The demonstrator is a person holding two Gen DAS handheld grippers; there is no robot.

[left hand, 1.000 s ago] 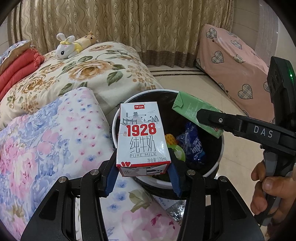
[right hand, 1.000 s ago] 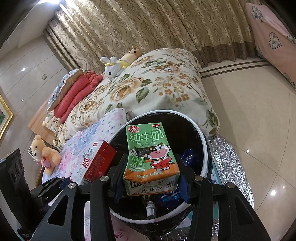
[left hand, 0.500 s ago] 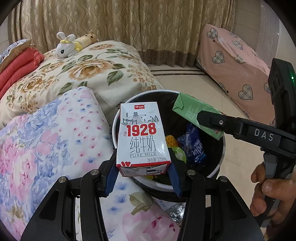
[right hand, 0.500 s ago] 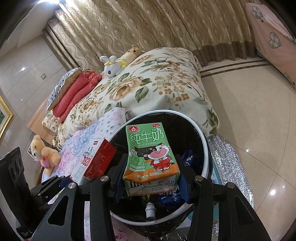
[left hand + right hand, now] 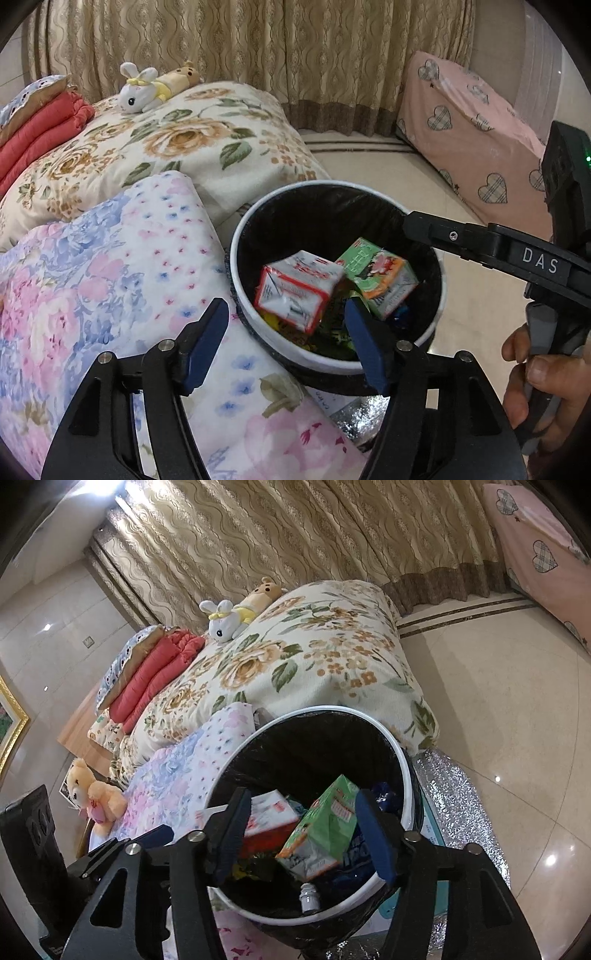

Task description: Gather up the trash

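Both the left hand-held gripper (image 5: 284, 325) and right hand-held gripper (image 5: 301, 834) spread empty above the bin (image 5: 242, 236), red-white carton (image 5: 295, 291) and green carton (image 5: 380, 277) inside; a descending finger could tip the bin.

My left gripper (image 5: 284, 328) was of matt black plastic, with blue rubber-like pads (image 5: 207, 339) and small shiny metal screws. The bin (image 5: 334, 184) had a smooth white plastic rim and a thin, wrinkled black plastic liner (image 5: 317, 218). Both milk cartons, the red-white carton (image 5: 295, 290) and the green carton (image 5: 380, 275), looked like glossy coated paper. The quilt (image 5: 110, 266) was soft printed cloth. The floor (image 5: 498, 701) was polished glossy tile, and the mat (image 5: 454, 797) was crinkled silver foil.
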